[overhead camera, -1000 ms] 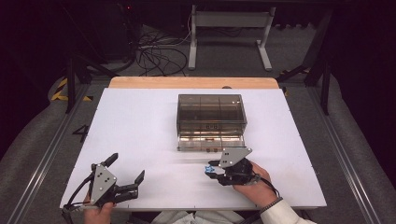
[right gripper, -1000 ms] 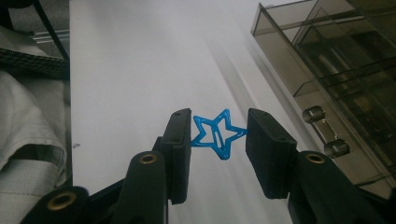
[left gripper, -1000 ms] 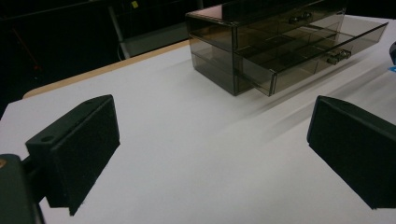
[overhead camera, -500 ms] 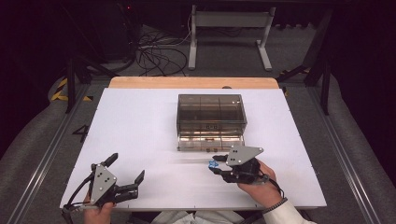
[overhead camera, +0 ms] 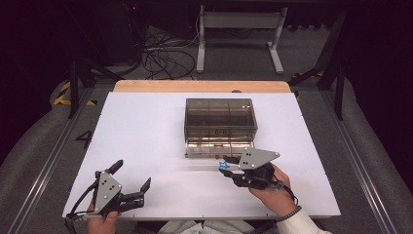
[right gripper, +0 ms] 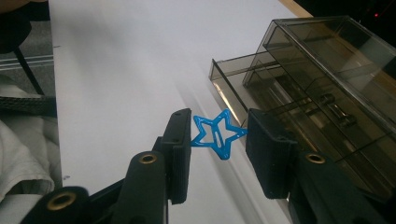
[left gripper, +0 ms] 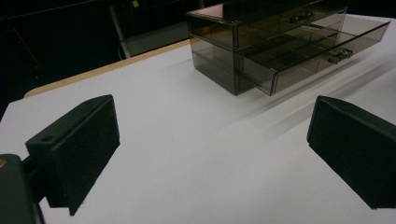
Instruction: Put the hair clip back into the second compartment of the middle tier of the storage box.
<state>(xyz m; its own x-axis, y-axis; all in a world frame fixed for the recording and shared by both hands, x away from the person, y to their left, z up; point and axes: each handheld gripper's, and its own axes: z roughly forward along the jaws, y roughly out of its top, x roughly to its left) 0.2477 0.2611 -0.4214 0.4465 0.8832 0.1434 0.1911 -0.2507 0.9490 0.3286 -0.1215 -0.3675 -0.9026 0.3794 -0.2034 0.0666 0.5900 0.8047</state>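
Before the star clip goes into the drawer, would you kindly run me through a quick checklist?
1. Blue star clip gripped between the right gripper's fingers: ok.
2. Clip off the table: ok.
3. Lower drawer of the smoked plastic organiser pulled out: ok.
4. Compartment under the clip free: cannot tell; the tinted plastic hides the contents.
5. Left gripper open, apart from the organiser and out of the path: ok.
6. Grip firm enough for the carry: cannot tell; only the star's tips touch the fingers.

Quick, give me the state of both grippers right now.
Left gripper: open, nothing between its jaws.
Right gripper: shut on the blue star clip, beside the drawer box.
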